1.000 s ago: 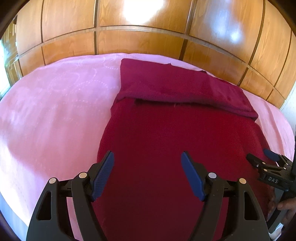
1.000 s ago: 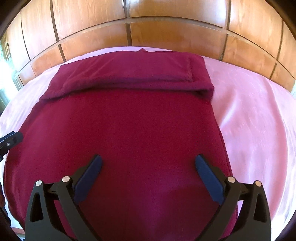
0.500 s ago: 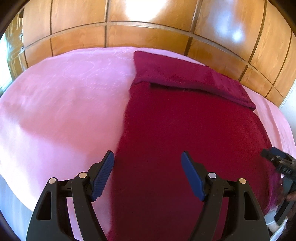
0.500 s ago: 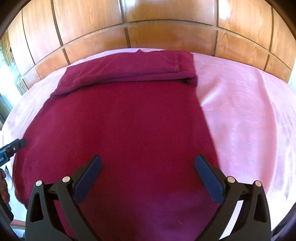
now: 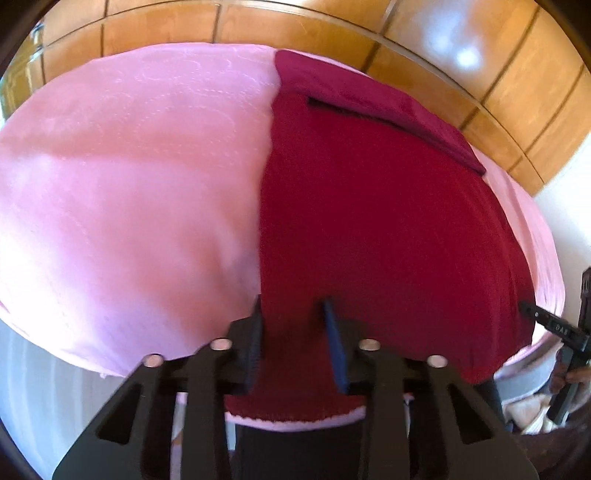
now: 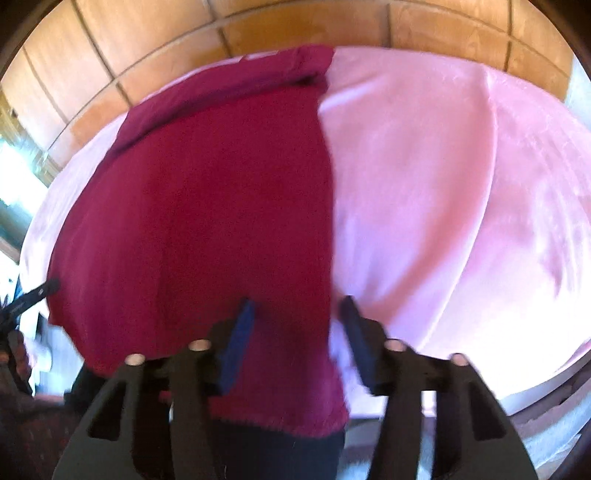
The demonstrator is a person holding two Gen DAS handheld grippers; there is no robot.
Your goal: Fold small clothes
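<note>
A dark red knit garment (image 5: 369, 206) lies flat on a pink bedspread (image 5: 129, 177), its far end folded over into a band (image 5: 369, 99). My left gripper (image 5: 293, 314) straddles the garment's near left corner, fingers narrowed with cloth between them. In the right wrist view the same garment (image 6: 207, 206) fills the left half. My right gripper (image 6: 295, 314) straddles its near right edge, fingers partly closed around the cloth. Each gripper shows at the edge of the other's view: the right one (image 5: 546, 321), the left one (image 6: 29, 295).
A wooden panelled wall (image 5: 332, 33) runs behind the bed. The pink bedspread (image 6: 461, 206) extends wide on both sides of the garment. The bed's near edge drops off just under both grippers.
Both grippers pulled back to the garment's near corners, left to the left edge, right to the right edge. Both sets of fingers narrowed from wide open onto the cloth.
</note>
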